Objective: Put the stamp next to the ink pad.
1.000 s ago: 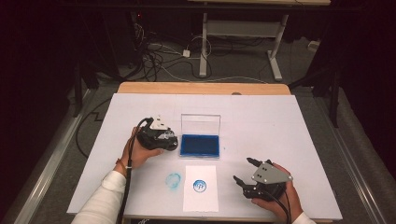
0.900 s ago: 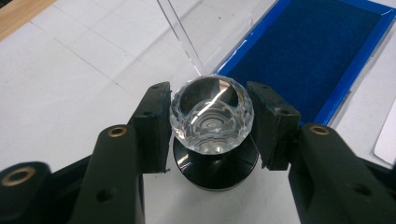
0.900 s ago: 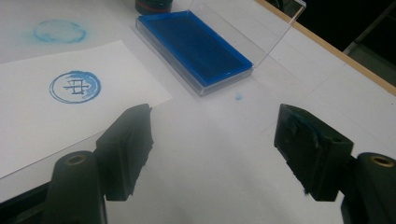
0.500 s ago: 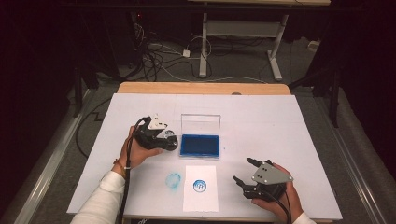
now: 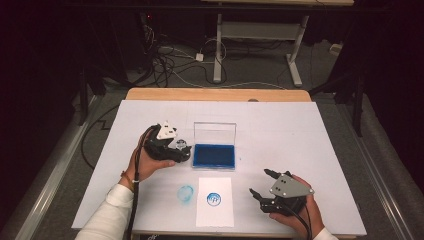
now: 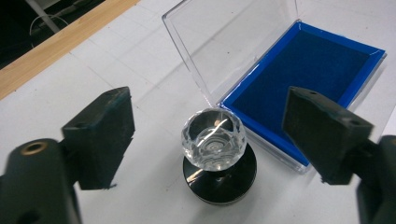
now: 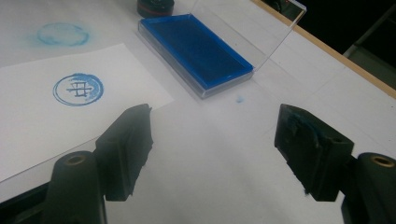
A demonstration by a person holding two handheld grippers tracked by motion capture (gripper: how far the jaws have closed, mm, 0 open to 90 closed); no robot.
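We have just been opening our left gripper (image 6: 210,135) around the stamp (image 6: 214,140), so it stands alone beside the ink pad (image 6: 299,70).

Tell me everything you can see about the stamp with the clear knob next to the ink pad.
The stamp has a clear, faceted, crystal-like knob on a short neck above a round glossy black base. It stands upright on the white table, just beside the open blue ink pad case, whether touching it is hard to tell. The left gripper has just been opening: its black jaws now stand apart on either side of the knob, and nothing grips the stamp. In the high view it sits left of the case.
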